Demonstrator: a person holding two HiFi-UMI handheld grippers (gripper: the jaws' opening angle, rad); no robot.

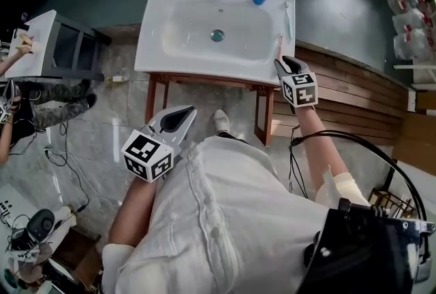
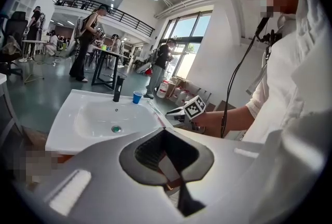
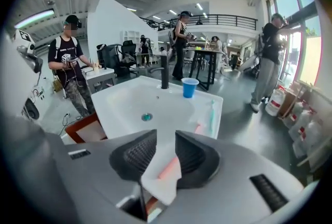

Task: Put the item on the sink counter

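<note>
Right gripper (image 3: 166, 137) jaws spread. Pink item (image 3: 168, 168) lies in gap between them, neither pad pressing it. Item rests on right front edge of white sink desk (image 1: 151, 47) (near end hidden under jaws). Teal toothbrush (image 3: 211, 116) lies just beyond, same side. Blue cup (image 3: 189, 87) upright beside black faucet (image 3: 164, 72) at desk's back. Left gripper (image 2: 165, 132) jaws pressed together, nothing between them, held clear of desk's front, over floor.

White shirt (image 1: 225, 218), grey left tongs (image 1: 180, 116)
</note>
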